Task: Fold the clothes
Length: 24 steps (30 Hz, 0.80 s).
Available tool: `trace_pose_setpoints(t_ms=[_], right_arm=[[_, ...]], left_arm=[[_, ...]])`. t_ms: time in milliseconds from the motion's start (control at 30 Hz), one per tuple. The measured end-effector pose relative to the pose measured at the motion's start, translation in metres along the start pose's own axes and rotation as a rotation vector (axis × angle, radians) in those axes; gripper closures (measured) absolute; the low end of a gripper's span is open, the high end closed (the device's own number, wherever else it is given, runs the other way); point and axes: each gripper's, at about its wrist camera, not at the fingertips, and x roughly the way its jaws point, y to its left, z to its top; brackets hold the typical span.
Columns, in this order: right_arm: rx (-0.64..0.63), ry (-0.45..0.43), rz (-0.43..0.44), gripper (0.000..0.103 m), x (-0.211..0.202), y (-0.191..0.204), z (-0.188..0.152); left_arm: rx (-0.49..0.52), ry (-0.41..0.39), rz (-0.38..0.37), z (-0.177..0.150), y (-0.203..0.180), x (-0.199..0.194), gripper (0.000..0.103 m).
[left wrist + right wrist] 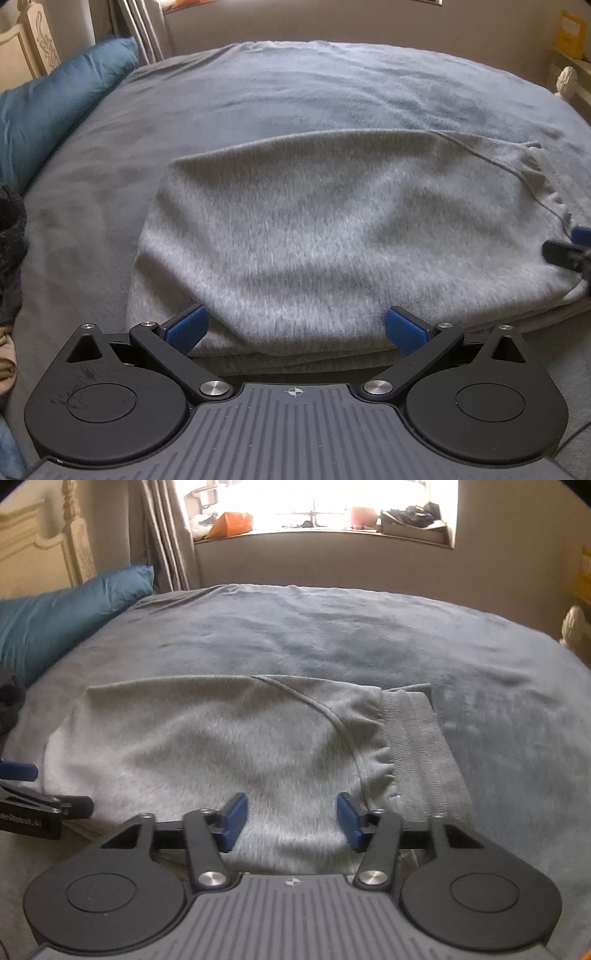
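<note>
Grey garment (295,229) lies folded on the bed cover (258,96), near edge of the bed, stacked in layers at its near side; ribbed cuff or waistband (417,746) sticks out on its right side, gathered seam just left of that; a thin drawstring (306,701) curves across the top layer.

Left gripper (295,328): jaws spread wide, blue pads (186,328) either side of the garment's near-left edge; nothing pinched, released.

Right gripper (291,821): jaws apart, narrower than the left; pads (234,819) stand over the garment's near-right part, just left of the seam; fabric shows between them but neither pad presses on it; released.

Each gripper shows at the edge of the other's view; left one at far left of the right wrist view, right one at far right of the left wrist view.

Teal pillow (70,605) at far left by a cream headboard (44,557); curtain (166,535) and a cluttered window sill (332,520) beyond the bed; dark clothing (11,251) at left edge.
</note>
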Motion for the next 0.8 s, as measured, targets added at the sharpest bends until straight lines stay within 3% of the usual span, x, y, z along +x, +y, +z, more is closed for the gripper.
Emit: trace_pose_setpoints(t_ms=[100, 300, 367, 467, 800], right_arm=[[-0.062, 0.069, -0.024, 0.034, 0.021, 0.005, -0.013], [-0.09, 0.083, -0.035, 0.027, 0.026, 0.01, -0.015], [-0.073, 0.102, -0.026, 0.021, 0.028, 0.009, -0.012], [-0.058, 0.136, -0.003, 0.0, 0.032, 0.013, -0.009], [-0.07, 0.192, -0.017, 0.0, 0.037, 0.019, -0.005]], left_arm=[[-0.011, 0.011, -0.009, -0.001, 0.002, 0.003, 0.0], [-0.019, 0.022, -0.017, -0.001, 0.003, 0.007, 0.0], [-0.018, 0.023, -0.018, -0.002, 0.003, 0.008, 0.0], [-0.014, 0.024, -0.022, -0.003, 0.004, 0.009, 0.0], [-0.017, 0.032, -0.033, -0.003, 0.006, 0.012, 0.0]])
